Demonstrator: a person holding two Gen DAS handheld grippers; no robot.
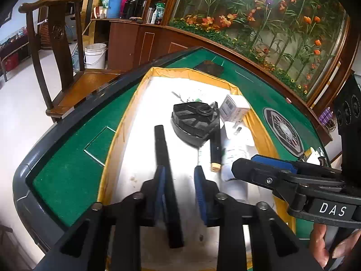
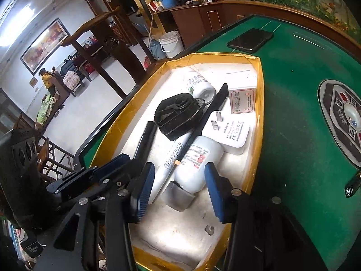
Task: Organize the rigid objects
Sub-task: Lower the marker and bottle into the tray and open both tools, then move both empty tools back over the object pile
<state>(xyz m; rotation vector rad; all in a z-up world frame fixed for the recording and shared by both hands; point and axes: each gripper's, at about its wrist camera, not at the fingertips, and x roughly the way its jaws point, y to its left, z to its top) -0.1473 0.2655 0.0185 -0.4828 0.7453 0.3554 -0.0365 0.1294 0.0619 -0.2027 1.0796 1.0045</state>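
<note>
A white tray with a yellow rim (image 1: 126, 122) (image 2: 259, 103) lies on the green table. In it lie a black round part (image 1: 194, 119) (image 2: 180, 117), a long black stick (image 1: 215, 135) (image 2: 207, 117), a black pen (image 1: 163, 158) (image 2: 144, 140), white bottles (image 2: 196, 164) (image 2: 200, 85), a white charger plug (image 2: 232, 131) and a small box (image 1: 234, 108) (image 2: 242, 100). My left gripper (image 1: 180, 176) is open over the tray; the pen lies along its left finger. My right gripper (image 2: 178, 180) is open around the near bottle's grey cap (image 2: 179, 197).
A dark phone (image 2: 250, 39) lies on the green felt (image 2: 293, 90) beyond the tray. A control panel (image 2: 345, 117) sits at the table's centre. A small black item (image 2: 352, 186) lies at the right. A wooden chair (image 1: 56, 52) stands by the table's left edge.
</note>
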